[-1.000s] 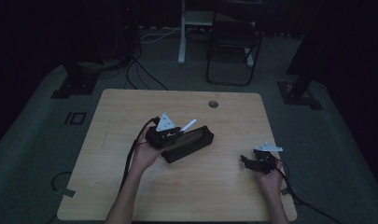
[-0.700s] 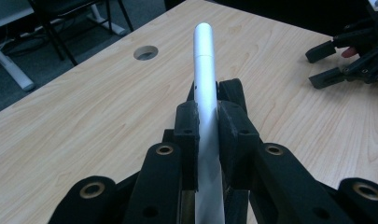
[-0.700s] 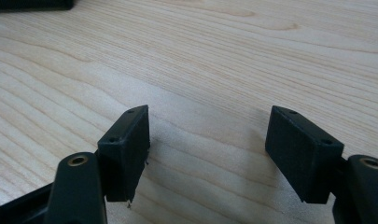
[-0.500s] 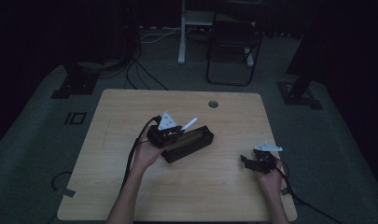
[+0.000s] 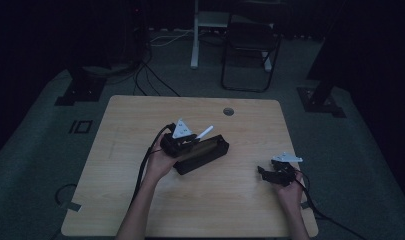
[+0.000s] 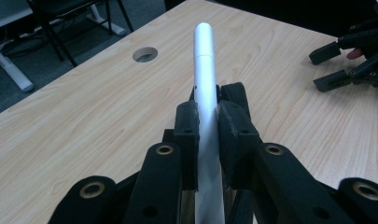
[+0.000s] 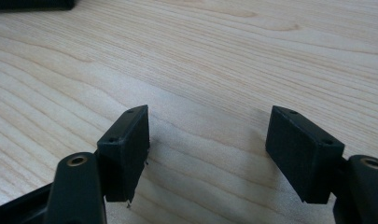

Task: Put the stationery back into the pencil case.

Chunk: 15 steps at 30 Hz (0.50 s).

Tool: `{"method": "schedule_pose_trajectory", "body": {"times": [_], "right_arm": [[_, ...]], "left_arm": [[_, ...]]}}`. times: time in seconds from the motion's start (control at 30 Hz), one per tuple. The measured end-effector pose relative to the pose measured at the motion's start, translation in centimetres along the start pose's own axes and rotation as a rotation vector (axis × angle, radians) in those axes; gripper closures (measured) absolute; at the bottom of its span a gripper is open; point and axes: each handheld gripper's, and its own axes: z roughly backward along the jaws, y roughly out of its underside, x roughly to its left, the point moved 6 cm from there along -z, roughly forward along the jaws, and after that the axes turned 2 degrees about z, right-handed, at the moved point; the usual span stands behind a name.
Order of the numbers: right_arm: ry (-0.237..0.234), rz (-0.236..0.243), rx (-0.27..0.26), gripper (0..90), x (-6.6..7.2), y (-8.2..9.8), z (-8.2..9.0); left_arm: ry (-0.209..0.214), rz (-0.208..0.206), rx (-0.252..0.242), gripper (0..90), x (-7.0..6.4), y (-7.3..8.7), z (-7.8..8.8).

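Left gripper [image 6: 207, 123] clamped on white pen [image 6: 204, 70]; right gripper [image 7: 207, 154] spread apart.
Pen runs lengthwise between the left pads, tip projecting beyond them, above the black case [image 5: 210, 152]. No legible markings. Right gripper rests on the table [image 5: 140, 125], well apart.

Your left gripper [image 6: 207, 123] hides the white pen's [image 6: 204, 60] lower end between its pads; the black case [image 5: 205, 152] is too dim for detail.

smooth silvery metal pen [image 6: 206, 93], matt black claw [image 6: 207, 123], pale wood table [image 6: 84, 126].
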Motion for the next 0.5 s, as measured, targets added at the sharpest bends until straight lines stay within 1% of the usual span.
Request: {"method": "schedule_pose_trajectory", "body": {"times": [0.17,0.5], "right_arm": [[0.000,0.000,0.000,30.2,0.00,0.00,0.00],[0.000,0.001,0.000,30.1,0.01,0.00,0.00]], "left_arm": [[0.001,-0.003,0.004,78.8,0.01,0.07,-0.30],[0.008,0.005,0.002,78.8,0.06,0.15,-0.80]]}}
